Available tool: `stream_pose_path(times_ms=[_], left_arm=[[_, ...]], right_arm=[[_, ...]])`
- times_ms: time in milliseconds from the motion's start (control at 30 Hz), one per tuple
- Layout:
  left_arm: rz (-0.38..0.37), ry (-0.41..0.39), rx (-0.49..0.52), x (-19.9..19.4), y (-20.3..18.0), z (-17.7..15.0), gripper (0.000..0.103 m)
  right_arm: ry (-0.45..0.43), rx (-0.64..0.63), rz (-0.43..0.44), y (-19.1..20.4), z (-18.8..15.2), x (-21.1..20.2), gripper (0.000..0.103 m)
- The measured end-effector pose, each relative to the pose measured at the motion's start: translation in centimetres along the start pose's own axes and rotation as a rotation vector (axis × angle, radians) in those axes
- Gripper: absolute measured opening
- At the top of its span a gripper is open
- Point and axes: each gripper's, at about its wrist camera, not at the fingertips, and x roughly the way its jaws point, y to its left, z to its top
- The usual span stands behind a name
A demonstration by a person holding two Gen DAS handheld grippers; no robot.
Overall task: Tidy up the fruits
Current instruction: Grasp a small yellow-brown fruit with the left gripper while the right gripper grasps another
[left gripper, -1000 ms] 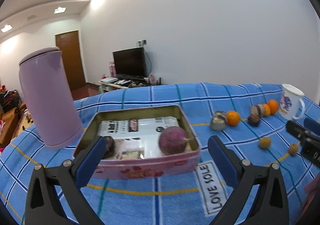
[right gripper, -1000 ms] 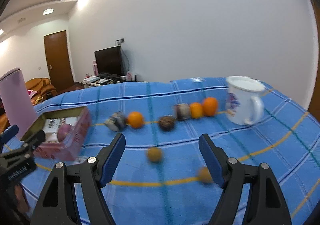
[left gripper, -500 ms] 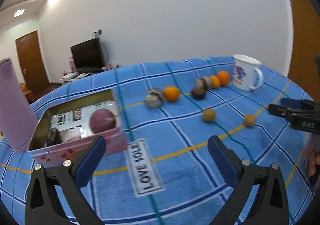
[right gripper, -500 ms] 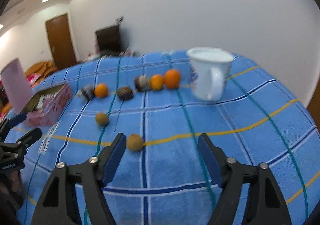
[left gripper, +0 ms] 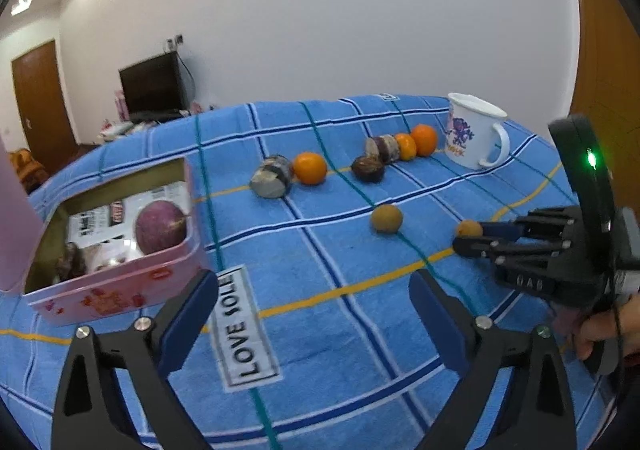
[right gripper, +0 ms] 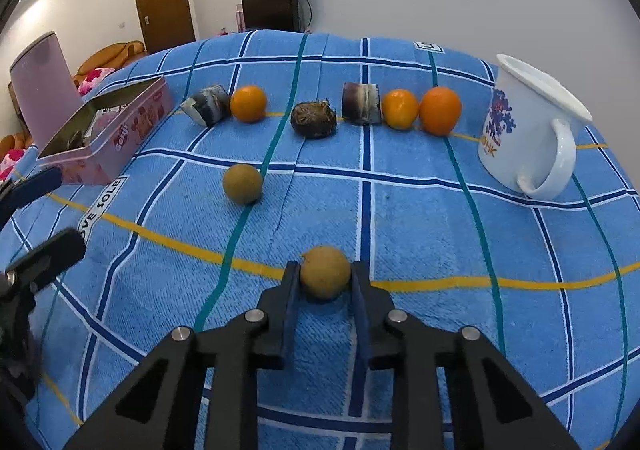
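Observation:
My right gripper [right gripper: 325,270] is shut on a small tan round fruit [right gripper: 325,282] that rests on the blue checked cloth; in the left wrist view the same fruit [left gripper: 469,228] shows at the tips of the right gripper [left gripper: 466,240]. A second tan fruit [right gripper: 242,189] lies further left. Behind them runs a row of three oranges [right gripper: 248,103], a dark wrinkled fruit [right gripper: 313,119] and two cut fruit pieces [right gripper: 361,103]. My left gripper [left gripper: 312,290] hovers over bare cloth beside the pink tin [left gripper: 120,286], its jaws closing with nothing between them. A purple fruit [left gripper: 160,226] lies in the tin.
A white mug [right gripper: 532,129] stands at the right end of the fruit row. A tall lilac jug [right gripper: 44,89] stands behind the tin at the far left. A "LOVE SOLE" label [left gripper: 240,330] is sewn on the cloth. A hand [left gripper: 604,334] holds the right gripper.
The right gripper came down onto the near tan fruit and shut on it. The left gripper swung right, away from the tin, and its jaws narrowed slightly.

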Motion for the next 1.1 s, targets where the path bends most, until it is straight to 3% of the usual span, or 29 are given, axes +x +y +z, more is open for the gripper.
stream_pose_path(times_ms=[67,167,300,367,433,533,667,900,1100], left_arm=[[-0.023,0.016,-0.009,0.7,-0.2,0.9,0.090],[-0.054,0.036,-0.025,2.3,-1.1,2.7,0.088],[-0.083,0.074,0.006,4.8,-3.2,4.4,0.078],[-0.095,0.113,0.014,6.6,-4.0,5.0,0.067],[-0.094,0.153,0.022,8.1,-4.7,5.2,0.049],[-0.101,0.214,0.010,10.4,-5.3,5.0,0.037],[-0.078,0.213,0.037,11.3,-6.1,4.5,0.033],[-0.121,0.201,-0.008,10.9,-5.4,4.3,0.031],[-0.133,0.088,-0.041,7.3,-3.7,4.0,0.031]], right_arm=[[-0.014,0.014,-0.003,-0.5,0.0,0.0,0.026],[-0.104,0.111,0.001,-2.7,0.5,-1.2,0.026],[-0.219,0.196,-0.045,-4.9,0.6,-2.4,0.026],[-0.236,0.212,-0.044,-5.6,0.4,-2.9,0.026],[-0.244,0.230,-0.026,-6.1,0.2,-3.1,0.026],[-0.239,0.228,-0.008,-6.1,0.4,-3.1,0.026],[-0.235,0.233,0.007,-6.1,0.5,-2.8,0.026],[-0.232,0.248,-0.008,-6.2,0.2,-2.7,0.026],[-0.285,0.240,-0.058,-5.8,0.0,-3.8,0.026]])
